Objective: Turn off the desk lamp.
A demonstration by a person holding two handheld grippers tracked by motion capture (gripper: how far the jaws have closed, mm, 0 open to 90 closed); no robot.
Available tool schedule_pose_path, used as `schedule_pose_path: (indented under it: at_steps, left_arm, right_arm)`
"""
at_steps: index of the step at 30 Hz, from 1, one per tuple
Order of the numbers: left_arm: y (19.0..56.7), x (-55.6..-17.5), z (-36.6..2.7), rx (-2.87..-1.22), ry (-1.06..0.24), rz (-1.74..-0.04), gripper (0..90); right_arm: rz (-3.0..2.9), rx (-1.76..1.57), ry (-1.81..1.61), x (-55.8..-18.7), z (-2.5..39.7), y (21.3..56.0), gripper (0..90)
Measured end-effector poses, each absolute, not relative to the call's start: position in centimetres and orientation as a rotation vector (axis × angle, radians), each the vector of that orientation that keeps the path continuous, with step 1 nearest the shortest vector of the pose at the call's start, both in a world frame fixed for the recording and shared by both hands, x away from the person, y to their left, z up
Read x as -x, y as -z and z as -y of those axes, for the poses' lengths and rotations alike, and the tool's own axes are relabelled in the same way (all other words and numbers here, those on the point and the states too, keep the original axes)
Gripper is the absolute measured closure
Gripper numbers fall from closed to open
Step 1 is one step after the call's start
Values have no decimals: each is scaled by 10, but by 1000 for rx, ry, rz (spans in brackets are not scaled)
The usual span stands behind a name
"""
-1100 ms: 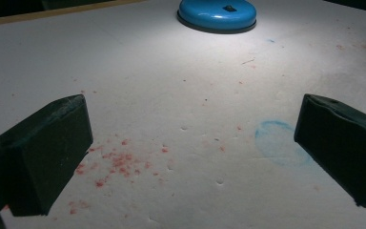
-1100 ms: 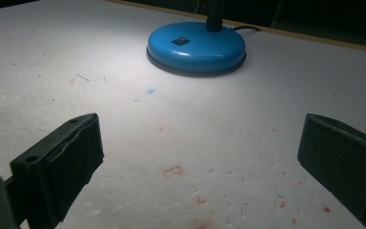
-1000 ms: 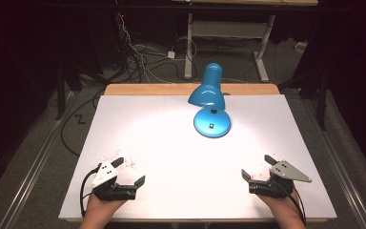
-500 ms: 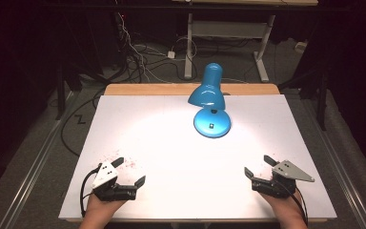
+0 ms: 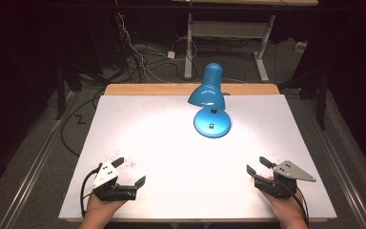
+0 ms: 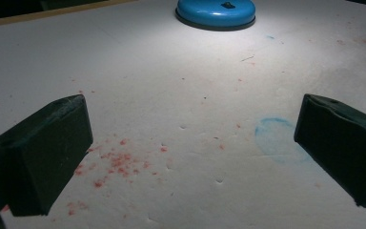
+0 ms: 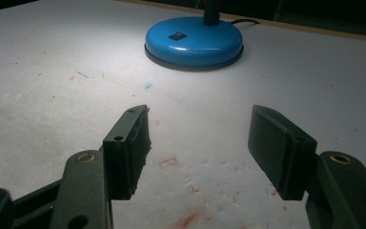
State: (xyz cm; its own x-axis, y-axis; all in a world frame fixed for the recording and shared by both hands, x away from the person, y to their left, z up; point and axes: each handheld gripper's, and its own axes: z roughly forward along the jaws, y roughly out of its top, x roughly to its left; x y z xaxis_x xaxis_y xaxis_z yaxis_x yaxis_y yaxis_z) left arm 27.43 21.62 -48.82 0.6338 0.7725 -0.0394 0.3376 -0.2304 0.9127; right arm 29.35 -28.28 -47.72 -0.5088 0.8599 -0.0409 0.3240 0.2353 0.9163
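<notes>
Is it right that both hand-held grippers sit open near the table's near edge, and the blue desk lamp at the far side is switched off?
Not quite. The blue desk lamp is switched on: the high view shows a bright pool of light on the white table under its shade. The rest holds: the left hand-held gripper and right hand-held gripper sit open near the near edge.

Bright blue desk lamp point(image 5: 210, 102) with black switch; white table point(image 5: 162, 157) speckled with red flecks and a faint blue ring, pale wood far edge; black-jawed left gripper point(image 5: 129, 172) and right gripper point(image 5: 258, 165) with grey plates.
</notes>
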Motion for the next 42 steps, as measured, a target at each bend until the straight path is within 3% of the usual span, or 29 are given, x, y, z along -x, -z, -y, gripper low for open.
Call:
schedule_pose_path:
  at_steps: [23,42]
  left_arm:
    - [489,-275,-210,-1844,-561,-866,0]
    - [490,-276,-213,-1844,-531,-873,0]
  right_arm:
    - [-1999,-1100,-1249,-297,284,476,894]
    - [-2011,-1062,-1300,-311,262,466,900]
